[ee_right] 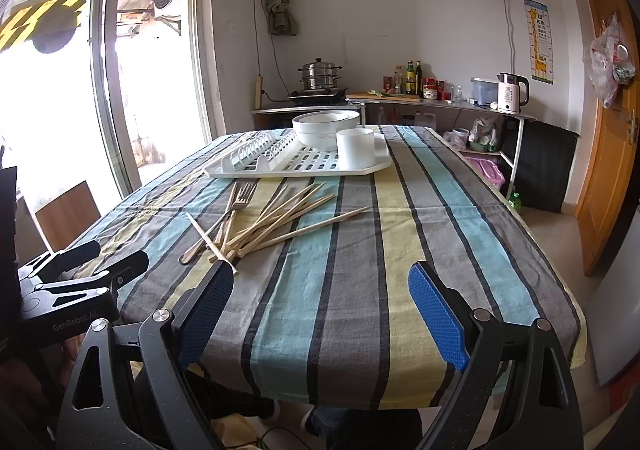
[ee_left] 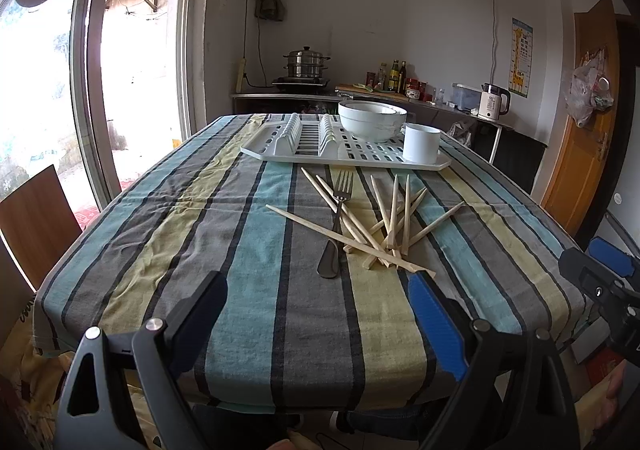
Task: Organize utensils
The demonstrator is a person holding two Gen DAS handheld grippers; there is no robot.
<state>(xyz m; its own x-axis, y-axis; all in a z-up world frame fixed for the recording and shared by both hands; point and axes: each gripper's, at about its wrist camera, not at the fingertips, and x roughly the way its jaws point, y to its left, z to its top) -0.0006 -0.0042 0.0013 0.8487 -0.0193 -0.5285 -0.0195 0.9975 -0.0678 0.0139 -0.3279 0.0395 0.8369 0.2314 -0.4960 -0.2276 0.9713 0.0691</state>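
Several wooden chopsticks [ee_left: 384, 221] [ee_right: 276, 221] lie scattered in a loose pile on the striped tablecloth, with a metal fork [ee_left: 338, 217] [ee_right: 224, 221] among them. Behind them stands a white dish rack [ee_left: 280, 145] [ee_right: 360, 169] holding stacked white bowls [ee_left: 372, 119] [ee_right: 326, 127] and a white cup [ee_left: 421, 143] [ee_right: 356, 147]. My left gripper [ee_left: 320, 302] [ee_right: 116, 256] hovers open over the near table edge, short of the pile, nothing between its fingers. My right gripper [ee_right: 322, 294] [ee_left: 592, 258] is open too, to the right of the pile, holding nothing.
The striped tablecloth [ee_left: 240, 234] [ee_right: 440, 234] covers the table. A wooden chair [ee_left: 36, 217] [ee_right: 68, 213] stands at the left by the glass door. A counter [ee_right: 440, 101] with a steel pot, bottles and kettle runs along the back wall. An orange door [ee_right: 612, 137] is at right.
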